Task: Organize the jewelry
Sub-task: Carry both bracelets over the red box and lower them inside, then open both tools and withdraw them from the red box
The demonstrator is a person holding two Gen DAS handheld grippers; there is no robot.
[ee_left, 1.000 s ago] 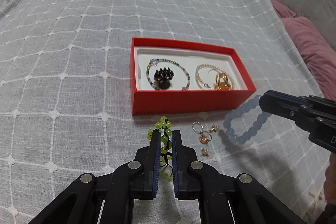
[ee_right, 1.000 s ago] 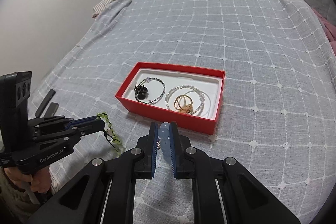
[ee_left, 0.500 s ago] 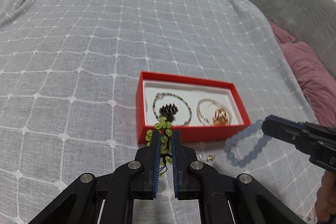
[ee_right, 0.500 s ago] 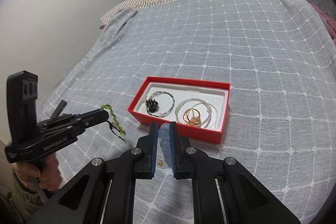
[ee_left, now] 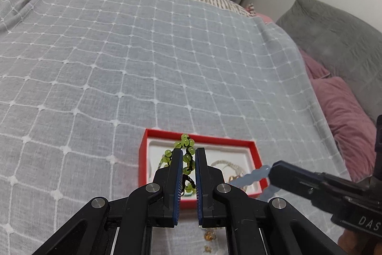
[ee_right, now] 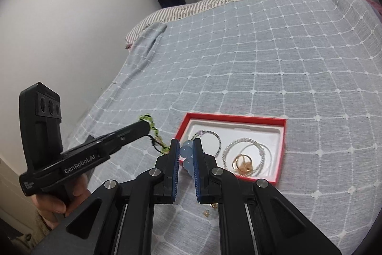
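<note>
A red box (ee_left: 143, 159) (ee_right: 283, 149) with a white liner lies on the bed; it holds bead bracelets and gold rings (ee_right: 243, 163). My left gripper (ee_left: 187, 152) is shut on a green bead bracelet (ee_left: 185, 142), held up in the air over the box's near left side; it also shows in the right wrist view (ee_right: 155, 133). My right gripper (ee_right: 185, 143) is shut on a pale blue bead bracelet (ee_right: 186, 154), held up in front of the box; it hangs from the right gripper's tip in the left wrist view (ee_left: 253, 177).
Small gold earrings (ee_left: 210, 237) (ee_right: 210, 208) lie on the grey checked bedspread (ee_left: 143, 63) in front of the box. Pink and grey pillows (ee_left: 343, 111) lie at the right. A white wall (ee_right: 59, 40) stands along the bed's left side.
Both grippers have risen from the bedspread with their bracelets and moved toward the box. The green bracelet now hangs over the box; the blue one is lifted beside its front right.
</note>
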